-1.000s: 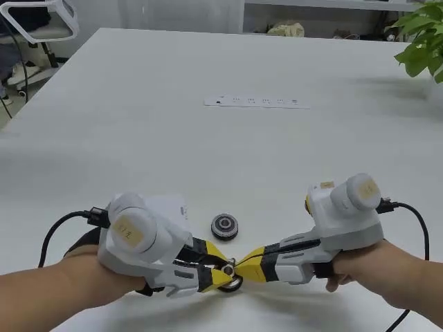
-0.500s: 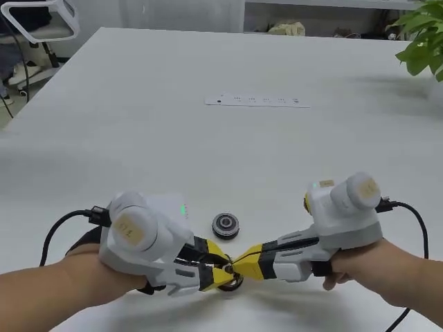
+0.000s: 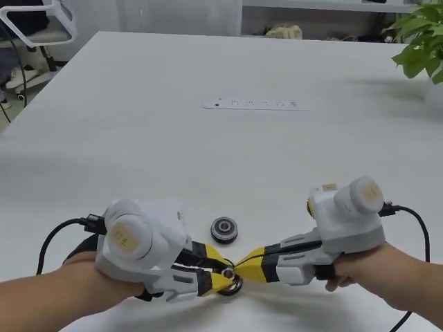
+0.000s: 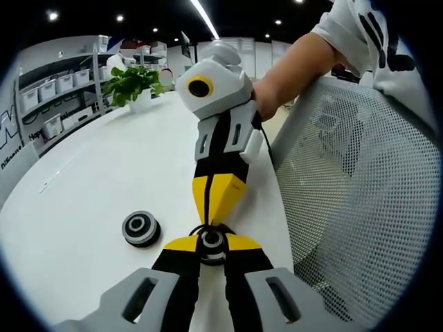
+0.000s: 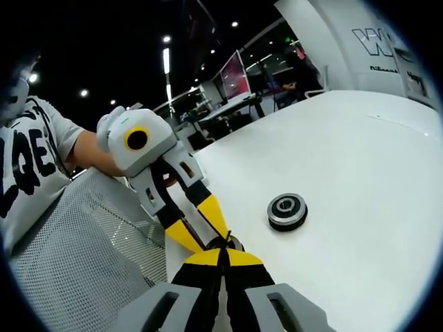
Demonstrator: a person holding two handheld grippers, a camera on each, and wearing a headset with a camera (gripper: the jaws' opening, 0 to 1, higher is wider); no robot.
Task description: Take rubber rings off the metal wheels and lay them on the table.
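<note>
Jaws of the left gripper (image 4: 212, 241) clamp a small metal wheel (image 4: 212, 248); the right gripper (image 5: 223, 252) pinches its black rubber ring (image 4: 198, 227).

The wheel (image 3: 232, 284) is mostly hidden between the left tool (image 3: 223, 275) and right tool (image 3: 240, 270); the edge crops the plant (image 3: 415, 52).

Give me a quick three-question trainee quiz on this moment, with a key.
1. True or false: the second wheel lies on the table, apart from both grippers.
2. Which one grips the wheel being worked on: A the left gripper, B the right gripper, C neither?
3. Fill in: the right gripper's fingers are shut on that wheel's rubber ____.
Key: 1 true; 2 A; 3 ring.
</note>
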